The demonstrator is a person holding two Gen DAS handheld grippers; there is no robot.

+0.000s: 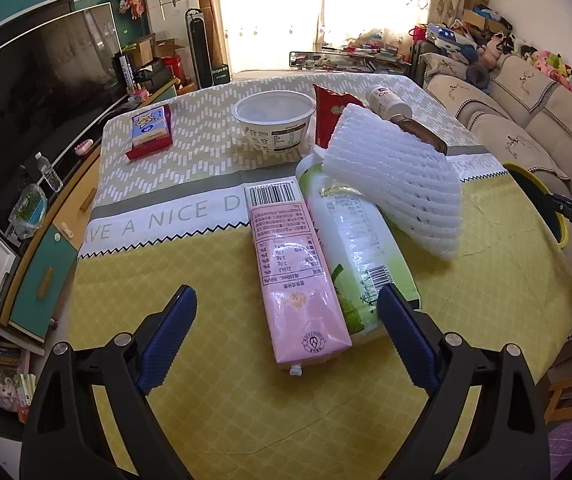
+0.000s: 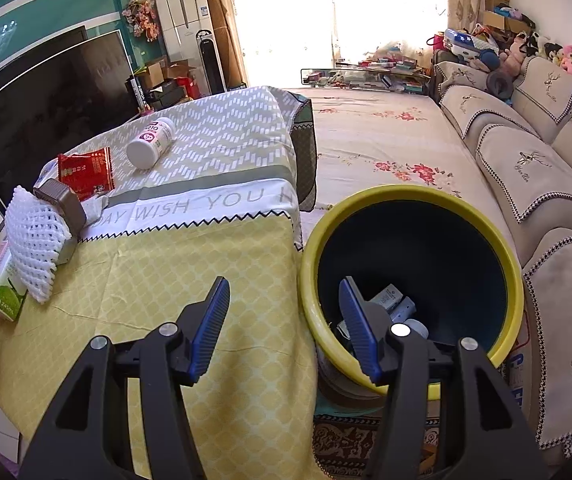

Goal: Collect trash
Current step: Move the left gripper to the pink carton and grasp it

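Hovering with jaws spread, left gripper [image 1: 286, 320] straddles near end of pink rectangular drink carton [image 1: 291, 268], pads not touching. Green-and-white carton [image 1: 349, 240] lies just beside it, white foam mesh sleeve [image 1: 393, 184] leaning on top. Right gripper [image 2: 284, 320] half-spread, empty, at rim of yellow-rimmed dark bin [image 2: 405, 196]. Farther: white plastic cup [image 1: 274, 118].

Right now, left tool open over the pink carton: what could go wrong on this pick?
1. The pink carton lies flush against the green carton; the left tool may catch or drag both.
2. The foam net leans on the green carton; moving either carton may tip it off.
3. The bin sits beside the table edge, beyond that pile; the carry could clip the foam net.
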